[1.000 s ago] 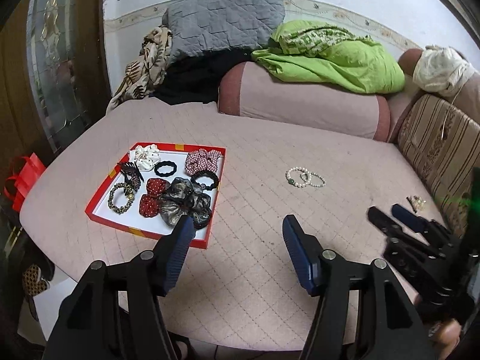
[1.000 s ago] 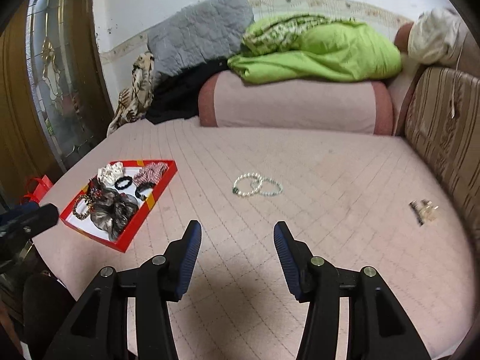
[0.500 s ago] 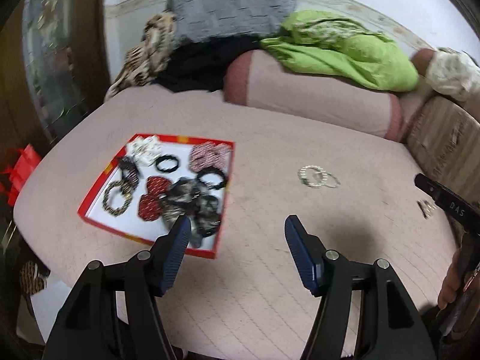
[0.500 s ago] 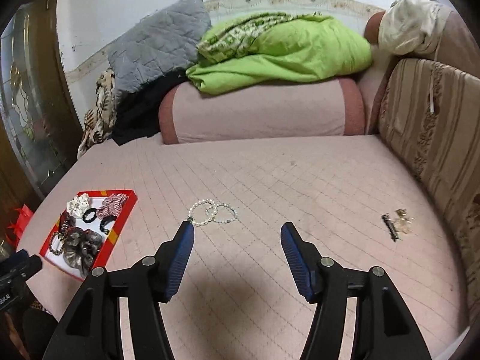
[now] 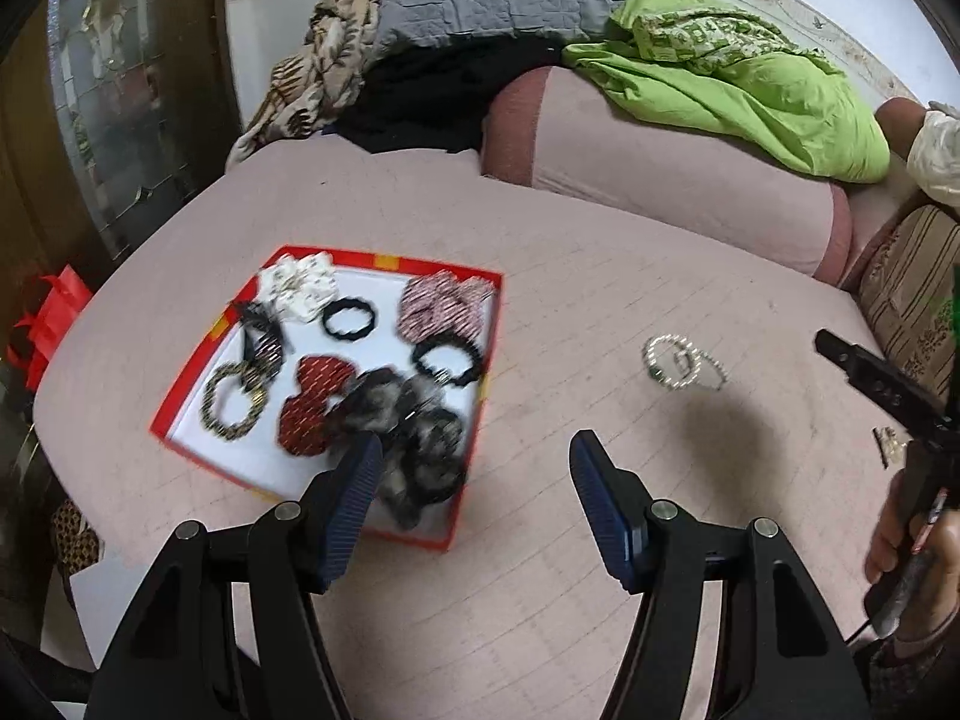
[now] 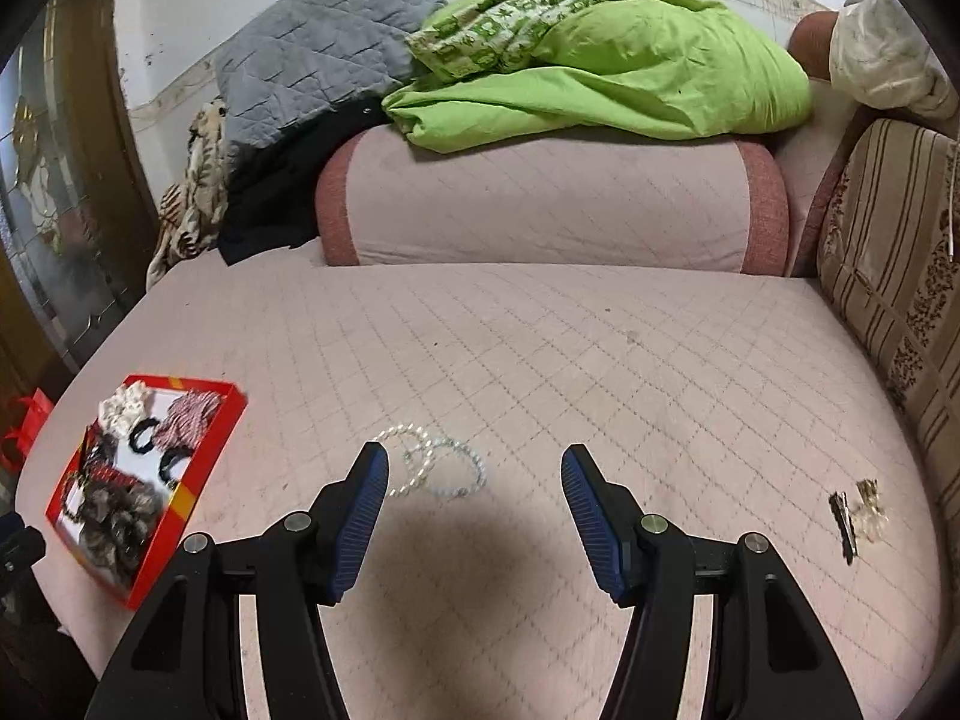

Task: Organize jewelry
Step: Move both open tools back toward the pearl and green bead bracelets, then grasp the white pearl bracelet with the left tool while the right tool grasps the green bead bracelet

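Nearest the left wrist camera, the left hand-held gripper [image 5: 474, 462] hung with its blue-padded fingers wide apart and nothing between them, above the front part of the pink quilted bed [image 5: 600, 276]. Its left fingertip overlapped the near right corner of the red tray [image 5: 180, 420], which sat toward the bed's front left edge. In the tray lay a dark mottled scrunchie [image 5: 414, 432] at the near right, a red dotted scrunchie [image 5: 312, 402] beside it, a gold-and-black bracelet [image 5: 231, 405] at the near left, two black hair ties [image 5: 348, 318], a red-and-white scrunchie [image 5: 444, 306] at the far right corner and a white scrunchie [image 5: 300, 288] at the far left corner.

The right hand-held gripper [image 6: 474, 480] was likewise spread open and empty, low over the bed. Just beyond its left fingertip lay the pearl bracelets [image 6: 432, 468], two overlapping loops on the quilt near the bed's middle, well apart from the tray. Near the right edge lay a dark hair clip [image 6: 843, 525] touching a small gold-coloured piece [image 6: 870, 510]. At the far edge stood a pink bolster [image 6: 552, 204] with a green blanket [image 6: 600, 60] on top and a grey quilted pillow [image 6: 324, 60] to its left.
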Demonstrator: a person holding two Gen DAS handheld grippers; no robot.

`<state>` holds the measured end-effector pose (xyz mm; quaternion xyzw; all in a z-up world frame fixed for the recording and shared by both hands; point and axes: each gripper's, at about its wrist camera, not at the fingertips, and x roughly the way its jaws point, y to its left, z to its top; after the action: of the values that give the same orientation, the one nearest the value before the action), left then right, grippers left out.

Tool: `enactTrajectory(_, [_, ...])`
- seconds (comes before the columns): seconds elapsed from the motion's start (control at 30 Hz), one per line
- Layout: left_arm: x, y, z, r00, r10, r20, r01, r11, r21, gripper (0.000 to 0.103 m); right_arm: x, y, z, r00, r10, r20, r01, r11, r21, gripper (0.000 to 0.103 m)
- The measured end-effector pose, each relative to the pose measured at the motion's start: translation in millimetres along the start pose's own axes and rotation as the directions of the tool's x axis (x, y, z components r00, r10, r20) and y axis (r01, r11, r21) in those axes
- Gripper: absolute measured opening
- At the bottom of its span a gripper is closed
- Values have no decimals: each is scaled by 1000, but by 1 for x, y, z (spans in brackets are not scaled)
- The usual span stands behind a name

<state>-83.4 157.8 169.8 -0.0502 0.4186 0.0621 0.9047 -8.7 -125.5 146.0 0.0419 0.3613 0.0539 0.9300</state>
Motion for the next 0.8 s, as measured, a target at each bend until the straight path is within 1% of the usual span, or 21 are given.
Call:
enactTrajectory(0.13, [18,-25,25,998,-52,-38,53,998,28,64,13,-13,9,1000,14,-13,-14,999,29,65])
enactTrajectory(0.2, [32,-36,34,997,-63,-53,65,997,41,64,21,-26,4,999,33,-29,-31,997,70,65])
enactTrajectory(0.3, [64,-58,43,992,-85,-95,92,993,69,64,31,-42,-7,998,48,-49,-43,994,100,65])
enactTrajectory(0.43, [114,-88,46,980,-110,-167,127,988,91,64,50,-55,-12,993,77,-90,-66,991,118,65])
enactTrajectory(0.5, [133,-100,46,977,-107,-186,128,986,103,63,61,-55,-15,988,106,-116,-93,989,119,65])
enactTrajectory(0.53, [144,-108,46,974,-108,-197,132,985,113,58,67,-53,-18,984,119,-131,-104,988,115,65])
enactTrajectory(0.6, [163,-124,46,970,-102,-220,136,981,142,53,77,-49,-22,979,132,-154,-118,988,96,64])
enactTrajectory(0.73, [200,-149,49,973,-47,-224,98,969,225,51,96,-37,-27,970,151,-189,-144,988,47,57])
enactTrajectory(0.8, [215,-151,50,972,-33,-233,89,969,232,50,106,-33,-30,967,156,-200,-153,988,31,52])
